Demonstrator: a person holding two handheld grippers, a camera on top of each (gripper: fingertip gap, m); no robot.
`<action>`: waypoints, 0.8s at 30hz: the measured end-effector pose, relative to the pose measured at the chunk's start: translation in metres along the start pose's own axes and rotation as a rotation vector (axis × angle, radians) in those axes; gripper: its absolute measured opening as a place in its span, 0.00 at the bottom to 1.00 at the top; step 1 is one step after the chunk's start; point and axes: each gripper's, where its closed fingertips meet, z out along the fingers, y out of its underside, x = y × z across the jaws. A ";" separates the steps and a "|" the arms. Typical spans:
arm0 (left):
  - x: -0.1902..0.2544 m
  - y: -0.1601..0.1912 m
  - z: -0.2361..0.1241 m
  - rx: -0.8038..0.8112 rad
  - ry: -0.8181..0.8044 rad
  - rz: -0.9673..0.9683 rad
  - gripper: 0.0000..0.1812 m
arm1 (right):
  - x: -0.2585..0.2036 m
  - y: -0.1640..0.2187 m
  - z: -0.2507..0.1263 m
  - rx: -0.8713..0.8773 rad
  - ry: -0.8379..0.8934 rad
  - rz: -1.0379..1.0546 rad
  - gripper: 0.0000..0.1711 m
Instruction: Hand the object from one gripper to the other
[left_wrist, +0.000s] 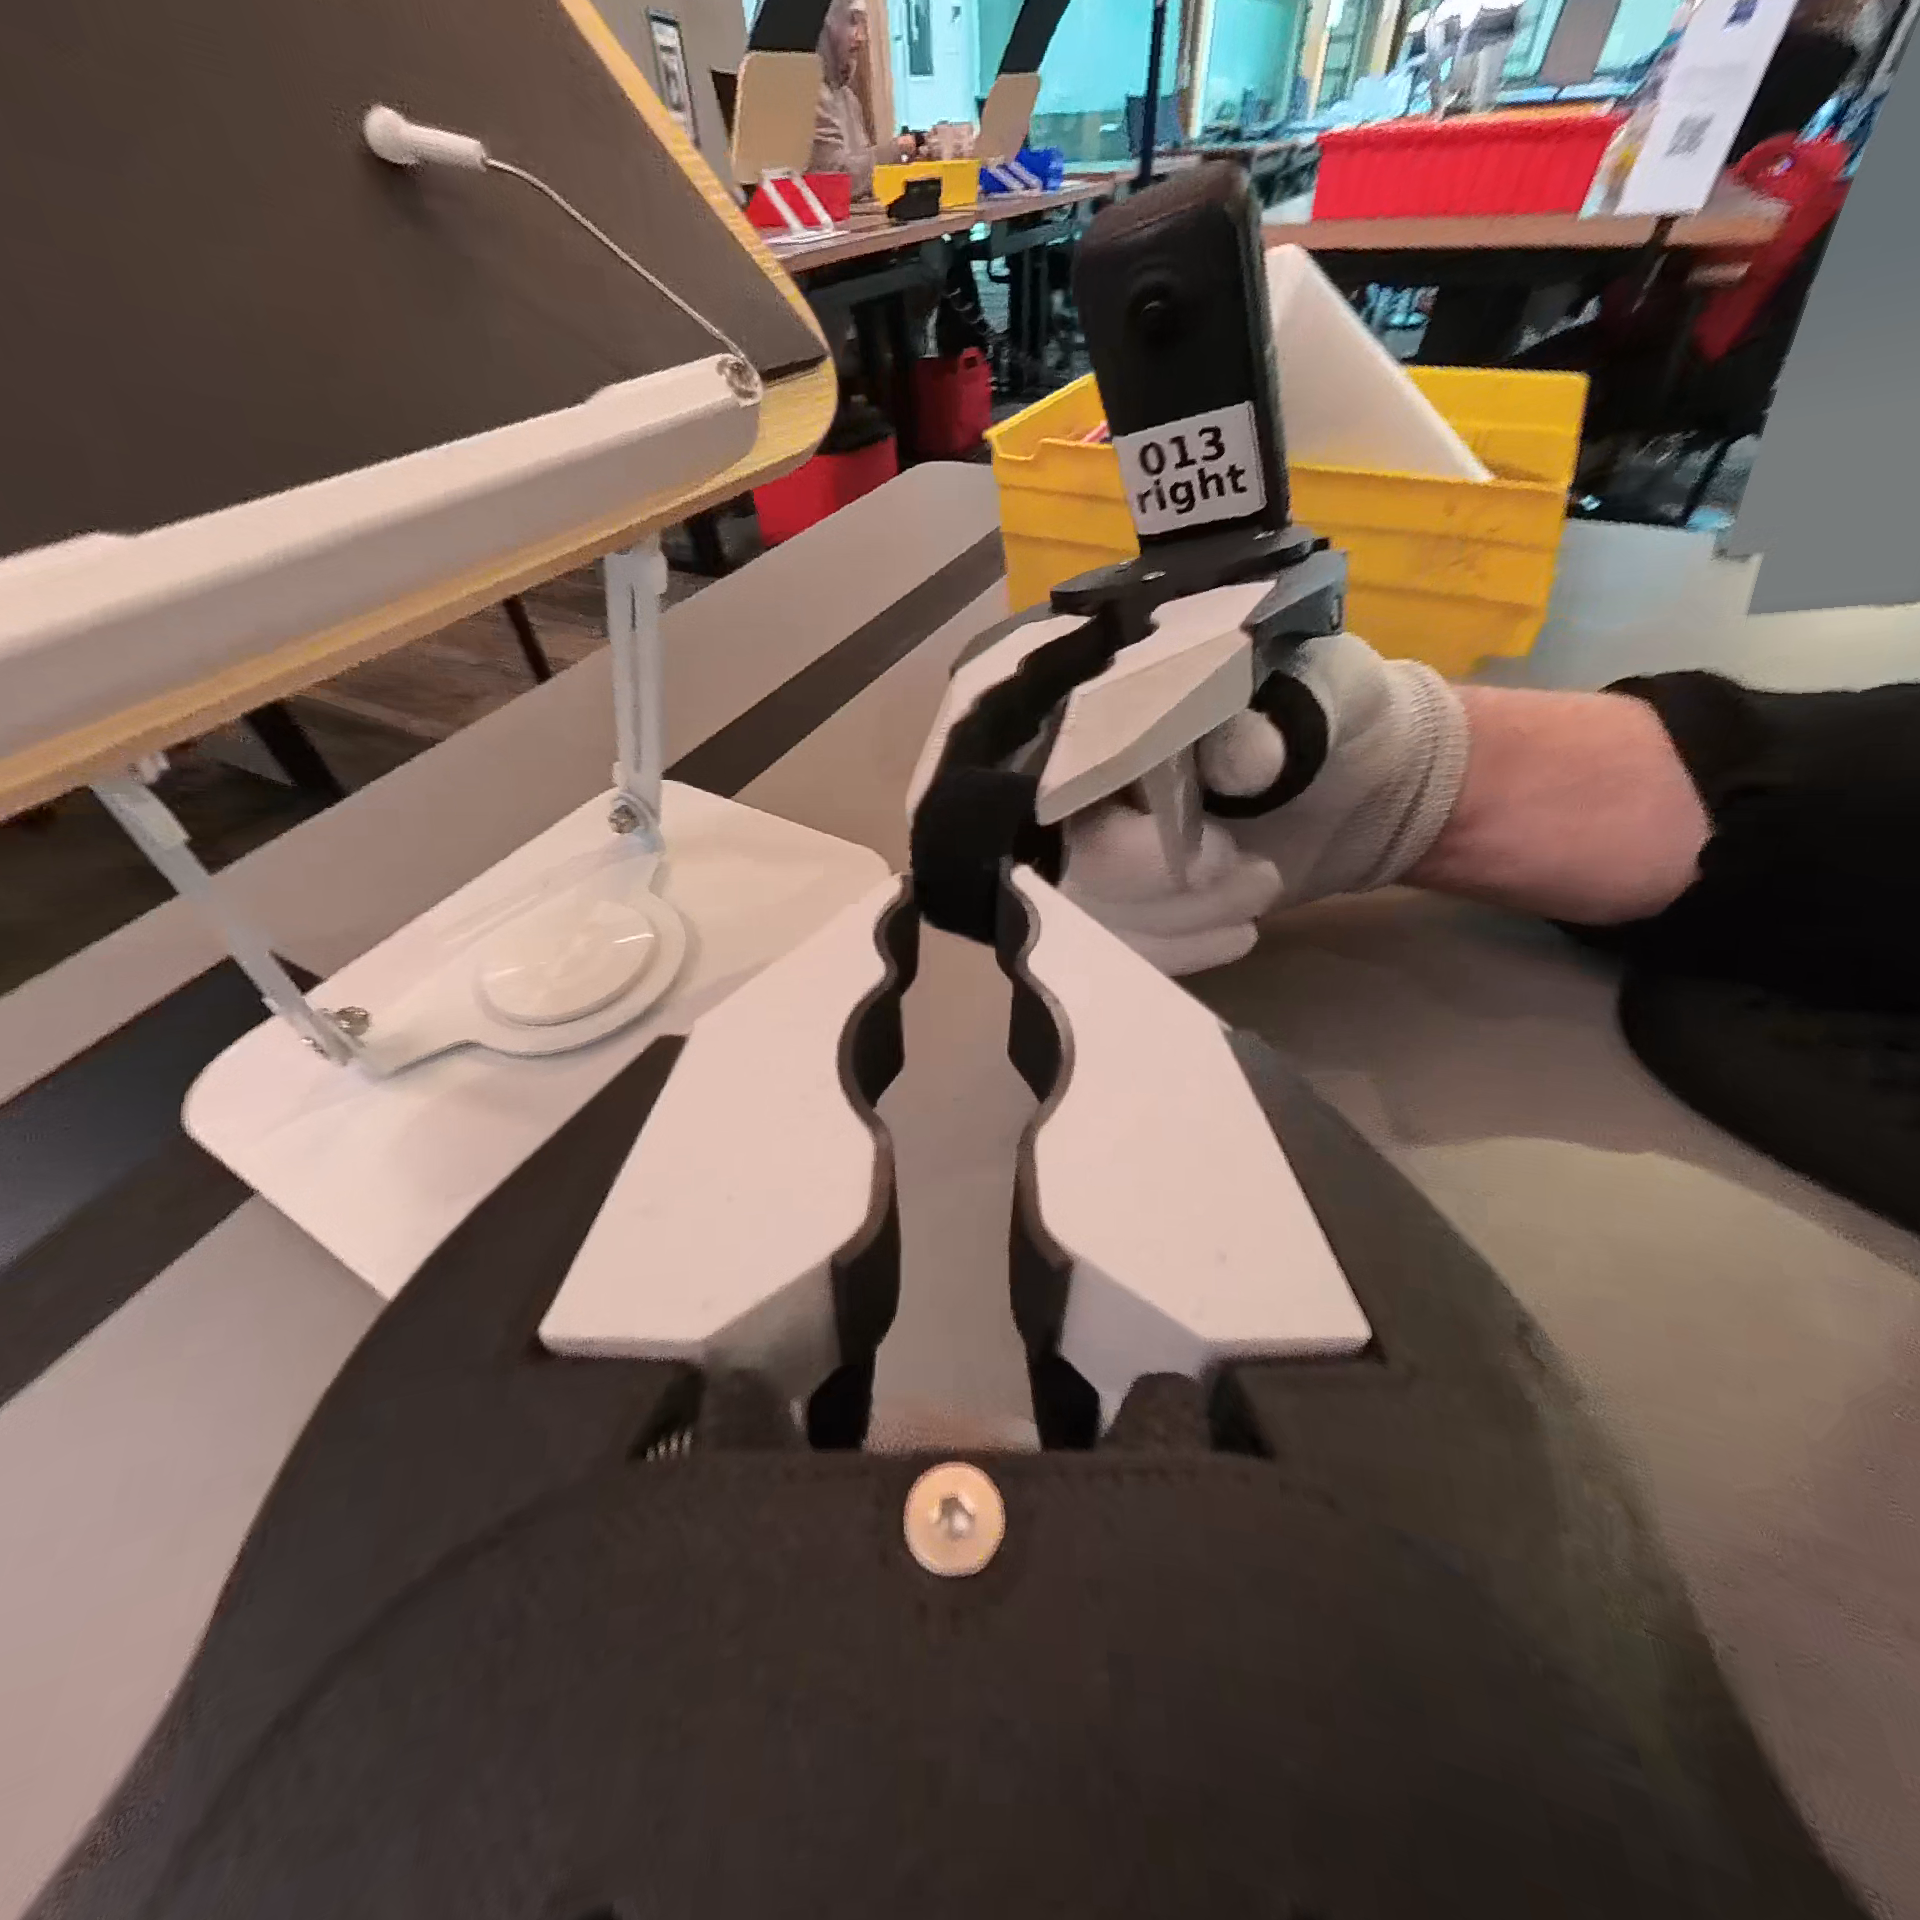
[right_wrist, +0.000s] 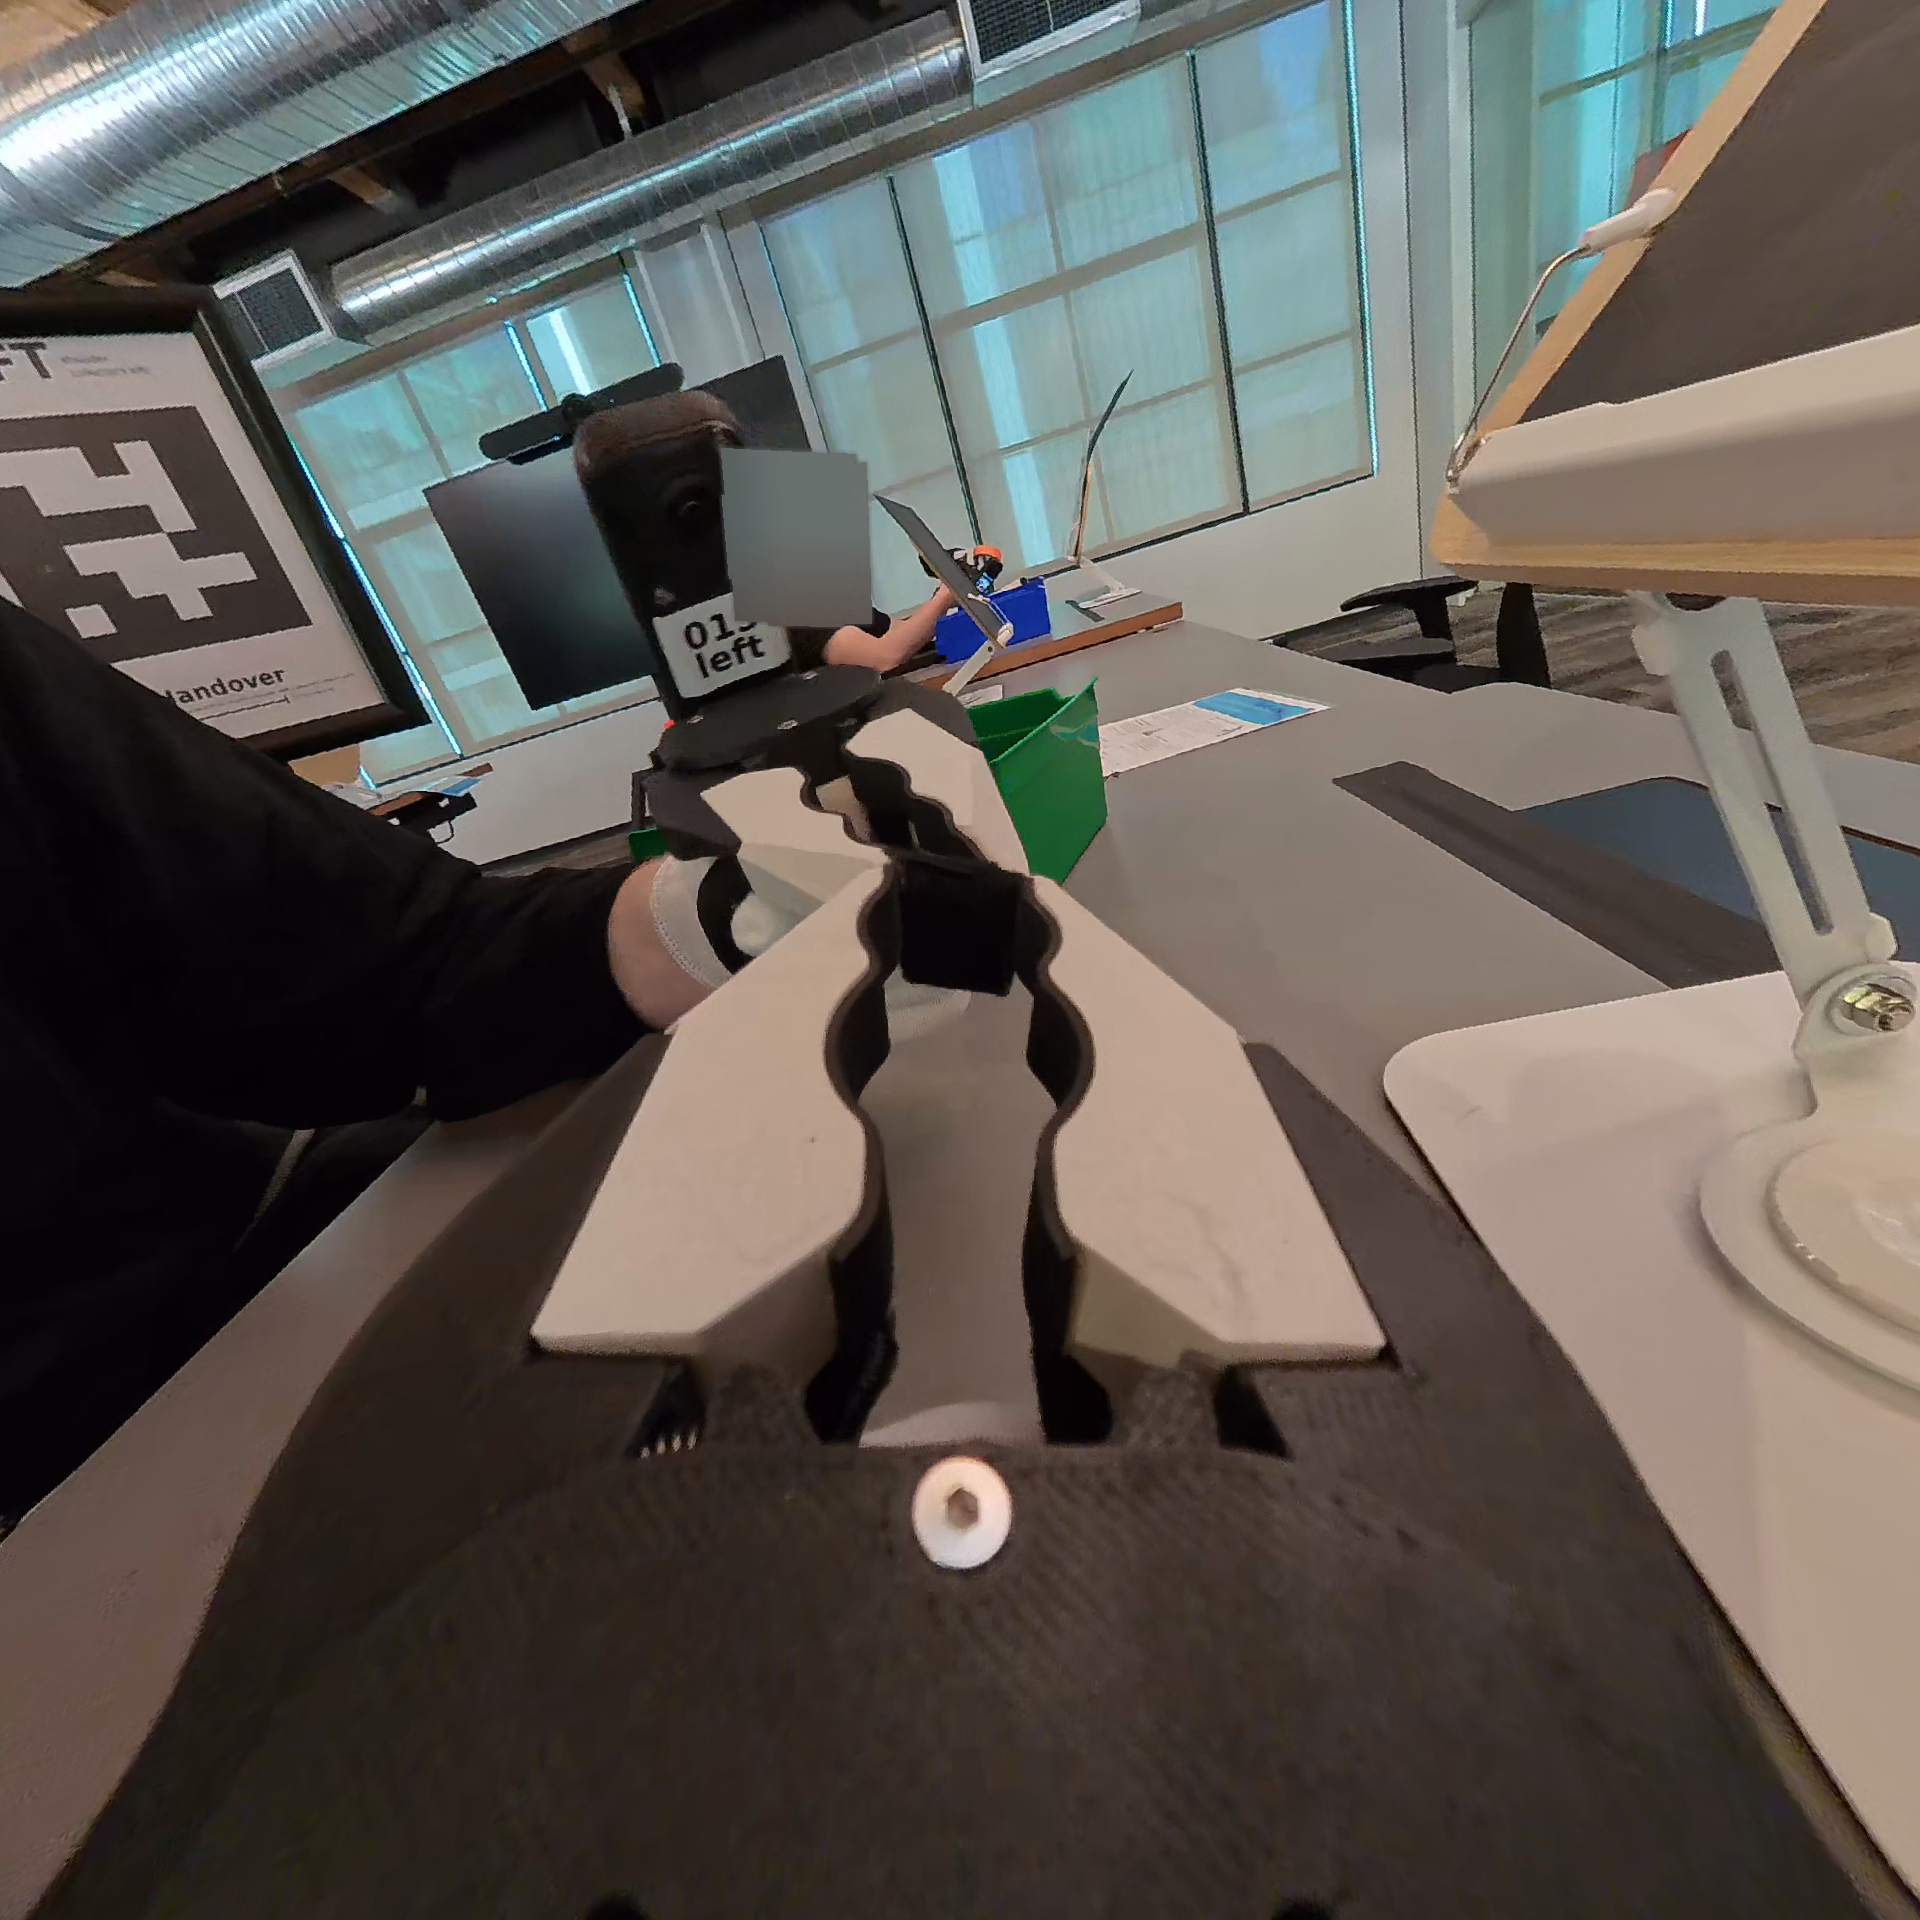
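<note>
A small black block (left_wrist: 971, 842) hangs in the air between the two grippers, which meet tip to tip above the grey table (left_wrist: 1455, 1091). My left gripper (left_wrist: 956, 894) has its fingertips closed on the block's near end. My right gripper (left_wrist: 987, 800) comes in from the upper right, held by a white-gloved hand (left_wrist: 1340, 790), with its pads on the block's far end. In the right wrist view the block (right_wrist: 956, 935) sits clamped between the right gripper's (right_wrist: 958, 894) tips. The left gripper (right_wrist: 914, 857) meets the block from behind.
A white stand with a tilted board (left_wrist: 312, 260) and a white base plate (left_wrist: 343, 1132) stands close on the left; it also shows on the right in the right wrist view (right_wrist: 1558, 1143). A yellow bin (left_wrist: 1434, 561) and a green bin (right_wrist: 1049, 779) stand behind.
</note>
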 end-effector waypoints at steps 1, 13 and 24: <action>-0.001 0.001 0.001 -0.009 -0.015 0.020 0.06 | 0.001 0.000 0.000 -0.001 0.004 0.003 0.11; -0.018 0.009 0.003 -0.140 -0.301 0.404 0.00 | 0.010 0.005 0.001 -0.022 0.041 0.031 0.12; -0.029 0.010 0.002 -0.231 -0.528 0.847 0.00 | 0.013 0.012 0.002 -0.049 0.040 0.114 0.16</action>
